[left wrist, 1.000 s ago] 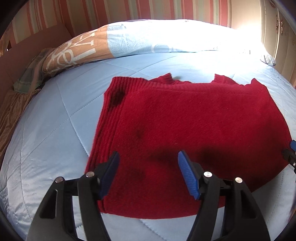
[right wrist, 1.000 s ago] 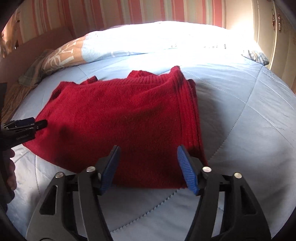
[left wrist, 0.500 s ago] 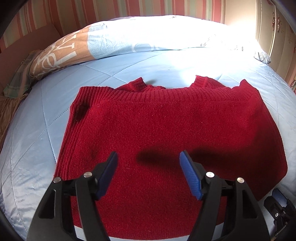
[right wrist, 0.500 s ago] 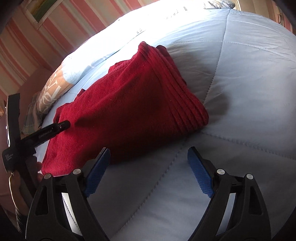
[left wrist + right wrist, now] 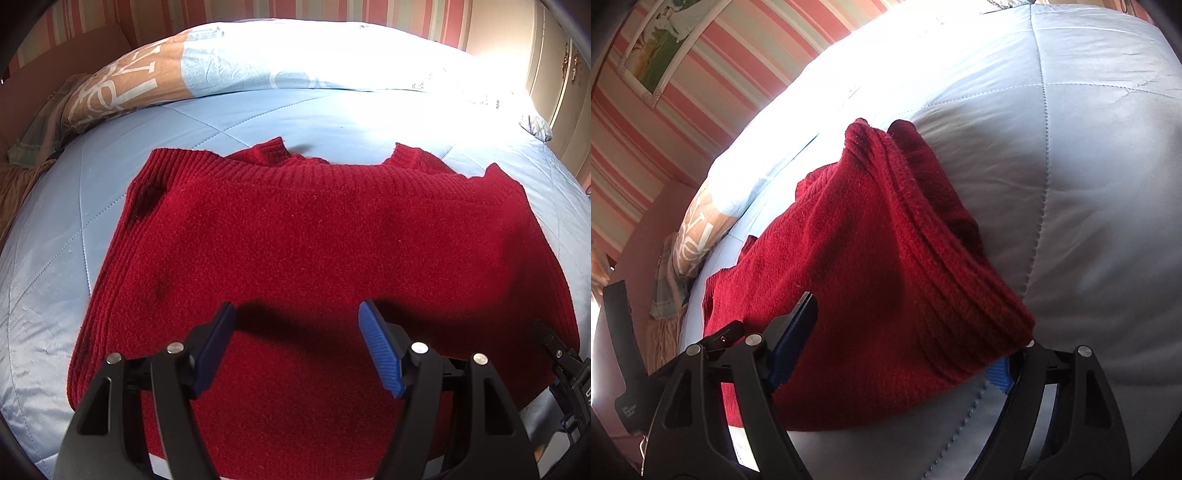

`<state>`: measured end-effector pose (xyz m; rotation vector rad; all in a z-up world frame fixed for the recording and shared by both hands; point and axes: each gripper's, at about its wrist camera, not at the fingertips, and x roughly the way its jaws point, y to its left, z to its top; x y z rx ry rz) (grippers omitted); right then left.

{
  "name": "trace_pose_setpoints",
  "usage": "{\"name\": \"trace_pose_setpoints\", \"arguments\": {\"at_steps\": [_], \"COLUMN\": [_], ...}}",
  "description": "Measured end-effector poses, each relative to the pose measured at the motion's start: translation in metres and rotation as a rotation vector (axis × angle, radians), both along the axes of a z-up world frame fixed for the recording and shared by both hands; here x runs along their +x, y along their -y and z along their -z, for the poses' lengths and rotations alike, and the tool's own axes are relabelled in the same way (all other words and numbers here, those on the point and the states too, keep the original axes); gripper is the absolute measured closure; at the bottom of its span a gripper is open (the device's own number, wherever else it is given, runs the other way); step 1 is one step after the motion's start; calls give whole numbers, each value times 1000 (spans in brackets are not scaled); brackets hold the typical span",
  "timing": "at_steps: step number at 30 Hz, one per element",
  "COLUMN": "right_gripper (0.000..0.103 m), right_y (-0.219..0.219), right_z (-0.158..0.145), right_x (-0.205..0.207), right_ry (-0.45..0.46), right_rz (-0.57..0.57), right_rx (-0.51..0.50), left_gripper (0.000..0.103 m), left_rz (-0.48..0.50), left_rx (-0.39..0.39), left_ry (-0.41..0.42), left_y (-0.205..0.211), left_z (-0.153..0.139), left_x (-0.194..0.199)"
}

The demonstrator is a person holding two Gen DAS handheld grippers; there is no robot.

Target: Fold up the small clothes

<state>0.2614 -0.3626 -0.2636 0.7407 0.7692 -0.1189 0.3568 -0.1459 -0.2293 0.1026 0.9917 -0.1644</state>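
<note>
Bare quilt (image 5: 258, 122) beyond sweater (image 5: 314, 240)

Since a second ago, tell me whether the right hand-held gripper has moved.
Yes. The right hand-held gripper has closed in on the red sweater, whose ribbed corner now lies between its open fingers.

My left gripper (image 5: 297, 325) sits low at six o'clock in its own camera, fingers spread wide, blue pads (image 5: 376, 347) facing each other across a broad gap with nothing between them. At four o'clock in that view I can see the tip of my right gripper (image 5: 554, 347). In the right wrist camera my right gripper (image 5: 905, 343) is tilted, its fingers also wide apart; the right pad (image 5: 999, 371) shows only partly. My left gripper's black body (image 5: 624, 362) shows at eight o'clock there.
</note>
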Motion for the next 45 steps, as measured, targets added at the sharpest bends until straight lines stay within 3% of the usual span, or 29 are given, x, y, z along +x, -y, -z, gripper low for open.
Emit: {"name": "trace_pose_setpoints", "arguments": {"at_steps": [5, 11, 13, 14, 15, 18, 23, 26, 31, 35, 41, 45], "right_gripper": [24, 27, 44, 58, 63, 73, 81, 86, 88, 89, 90, 90], "right_y": [3, 8, 9, 9, 9, 6, -13, -30, -79, -127, -214, -272], "right_z": [2, 1, 0, -1, -3, -10, -25, -43, -81, -98, -108, -90], "right_x": [4, 18, 23, 25, 26, 19, 11, 10, 17, 35, 54, 66], "right_ry": [1, 24, 32, 29, 31, 51, 59, 85, 153, 186, 231, 181], "right_rz": [14, 25, 15, 1, -7, -12, -41, -60, -146, -225, -419, -568], "right_rx": [7, 24, 13, 0, -6, -42, -211, -302, -488, -570, -573, -547], "left_gripper": [33, 31, 31, 31, 31, 30, 30, 30, 30, 30, 30, 30], "left_rz": [20, 23, 26, 29, 32, 36, 31, 35, 7, -39, -162, -262], "left_rx": [48, 52, 59, 62, 66, 73, 90, 51, 22, 71, 83, 64], "left_ry": [10, 11, 14, 16, 19, 25, 27, 15, 51, 44, 65, 66], "left_y": [21, 21, 22, 22, 22, 23, 25, 17, -35, -97, -195, -249], "left_z": [5, 10, 10, 10, 11, 12, 13, 7, -21, -33, -36, -39], "left_x": [-5, -3, -4, -4, -4, -4, -4, -4, -12, -8, -7, -9]}}
